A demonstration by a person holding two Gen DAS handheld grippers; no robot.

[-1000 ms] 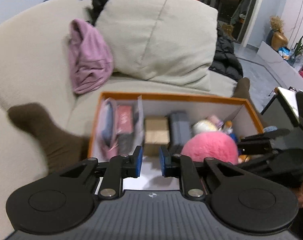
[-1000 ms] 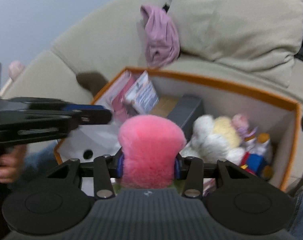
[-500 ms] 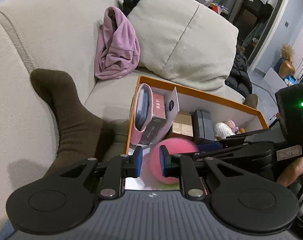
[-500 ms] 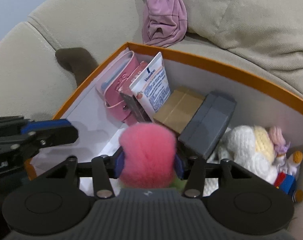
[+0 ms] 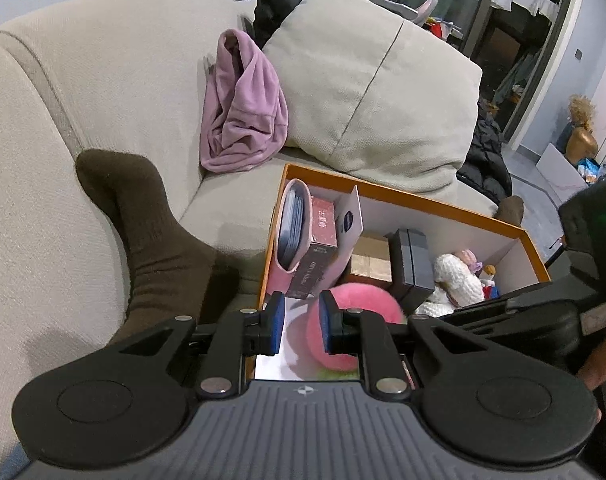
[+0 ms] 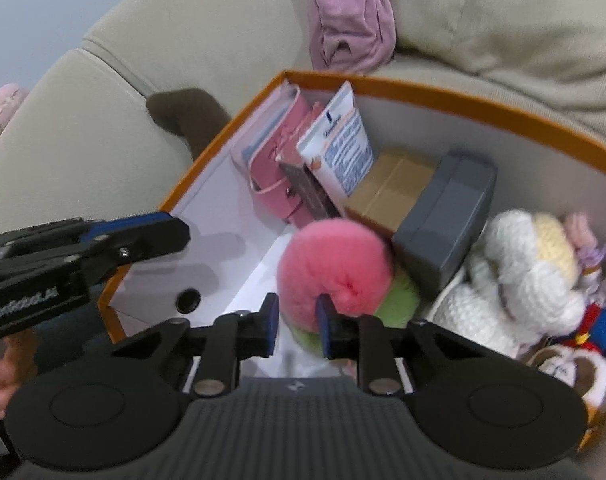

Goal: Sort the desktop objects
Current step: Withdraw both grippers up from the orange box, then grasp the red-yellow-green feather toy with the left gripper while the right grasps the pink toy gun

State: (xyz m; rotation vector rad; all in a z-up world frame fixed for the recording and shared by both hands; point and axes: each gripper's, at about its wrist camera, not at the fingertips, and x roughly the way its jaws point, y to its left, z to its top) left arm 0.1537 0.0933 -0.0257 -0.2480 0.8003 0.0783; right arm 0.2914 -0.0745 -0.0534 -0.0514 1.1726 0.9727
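Sorting looks pretty far along, judging by how full the box [image 6: 455,98] is. It's an orange-rimmed box parked on the sofa [image 5: 103,92], and most of the stuff is already stood up along the far wall: a pink wallet [image 6: 277,168], a dark carton [image 5: 317,248], a lotion tube [image 6: 339,142], a brown carton [image 6: 395,184] and a grey case [image 6: 447,216], packed side by side. Plush toys [image 6: 523,276] are heaped in the right end.

The pink pompom [image 6: 335,268] is lying inside the box near the front, touching the grey case, with something green fluffy under it. It isn't being gripped by anything. The right gripper [image 6: 297,322] is seen with a narrow gap between its pads and nothing in that gap; the pompom sits just past the tips, so it reads as let go. The left gripper [image 5: 301,326] is likewise slightly parted and holding nothing, hovering over the box's near left edge.

So the pompom can be counted as placed. What's left can't really be judged: no desktop is visible in either view, so any unsorted items are out of sight. A purple cloth [image 5: 243,108] and a brown sock [image 5: 151,232] are on the sofa outside the box, but whether those count is anyone's guess.
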